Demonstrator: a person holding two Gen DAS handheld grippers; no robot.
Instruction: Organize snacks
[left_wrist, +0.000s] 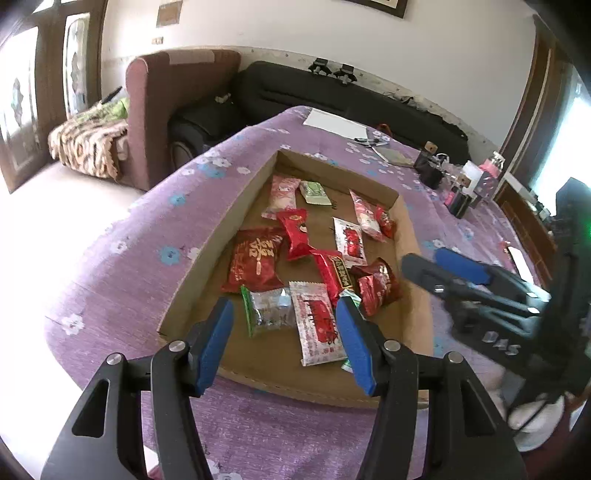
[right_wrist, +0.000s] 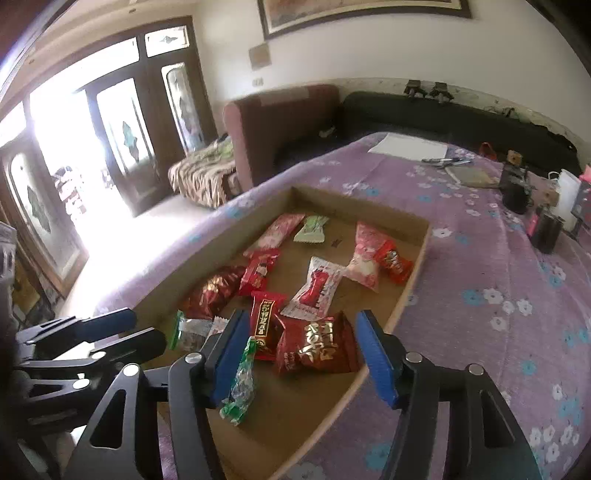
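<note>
From the left wrist, the left gripper (left_wrist: 284, 332) stood wide and empty above the cardboard tray (left_wrist: 236, 206), where about twelve snack packets (left_wrist: 295, 254) lay loose.

From the right wrist, the right gripper (right_wrist: 301, 354) was also wide, empty, over a red packet (right_wrist: 317, 349). Sorting stage was unclear.

we see glossy foil snack wrappers (left_wrist: 255, 264) in a matt cardboard tray (left_wrist: 229, 210) on soft purple cloth (left_wrist: 122, 258).
</note>
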